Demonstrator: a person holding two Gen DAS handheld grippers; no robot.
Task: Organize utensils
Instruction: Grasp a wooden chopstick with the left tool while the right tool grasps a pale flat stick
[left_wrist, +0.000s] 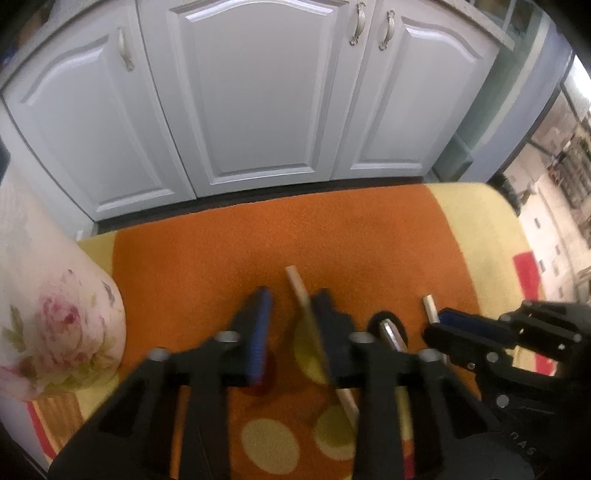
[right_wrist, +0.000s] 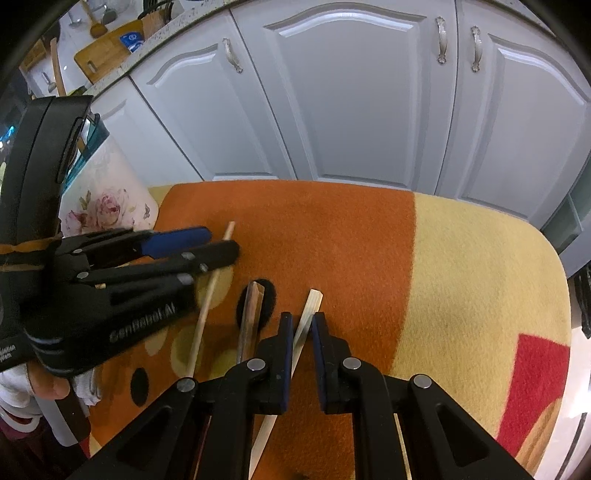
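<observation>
The round wooden stick (left_wrist: 295, 284) lies on the orange mat (right_wrist: 332, 229), between the left gripper's (left_wrist: 291, 321) jaws. These stand narrowly apart, and only the right-hand finger touches the stick. Just right of it a dark stick (right_wrist: 253, 306) rests on a black spot. Further right, the right gripper (right_wrist: 301, 325) clamps a flat pale stick (right_wrist: 312, 301). A floral container (right_wrist: 110, 199) stands far left, and white cabinets (right_wrist: 351, 103) lie beyond.
</observation>
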